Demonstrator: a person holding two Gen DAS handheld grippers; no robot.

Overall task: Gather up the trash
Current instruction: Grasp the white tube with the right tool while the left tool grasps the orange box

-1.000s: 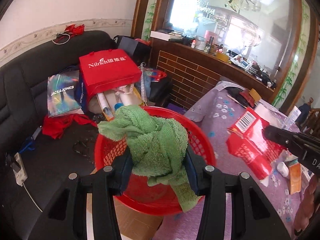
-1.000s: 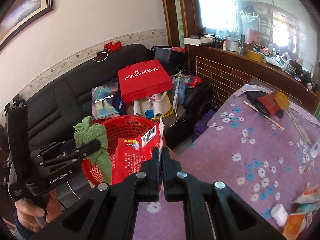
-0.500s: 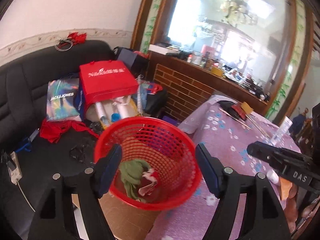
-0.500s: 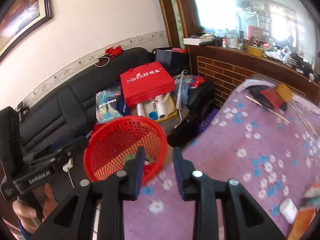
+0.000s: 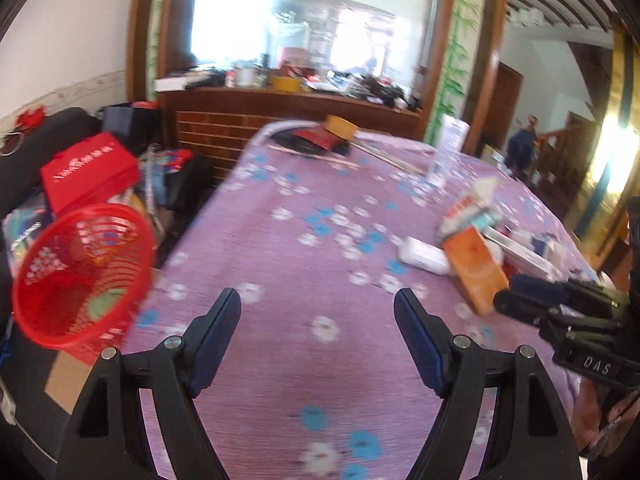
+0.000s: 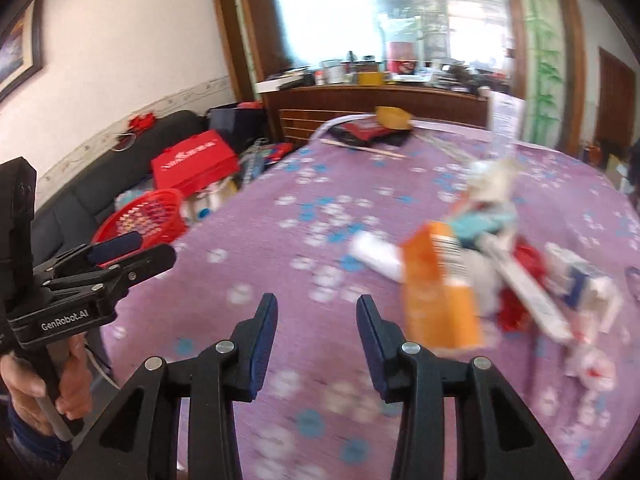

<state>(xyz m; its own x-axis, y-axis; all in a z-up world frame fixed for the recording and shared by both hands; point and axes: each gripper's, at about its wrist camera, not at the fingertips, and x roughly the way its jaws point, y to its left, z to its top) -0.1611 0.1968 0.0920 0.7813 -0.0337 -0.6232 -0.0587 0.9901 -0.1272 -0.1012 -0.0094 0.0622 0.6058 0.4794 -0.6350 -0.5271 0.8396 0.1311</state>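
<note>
Both claws empty; orange carton [image 6: 438, 292] just right of right claw [image 6: 317, 320].

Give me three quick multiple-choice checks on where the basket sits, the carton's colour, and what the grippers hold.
1. Where is the basket?
A. At the table's left edge, by the sofa
B. In the middle of the table
C. On the far counter

2. What colour is the carton nearest the right gripper?
A. Green
B. Orange
C. Black

3. What is between the jaws of the left gripper and the right gripper?
A. A towel in the left
B. A wrapper in the right
C. Nothing in either

Answers: 1 A, it stands off the table's left edge, in front of the sofa. 2 B, the carton is orange in both views. 3 C, both jaws stand apart over bare cloth, having just been opening.
</note>
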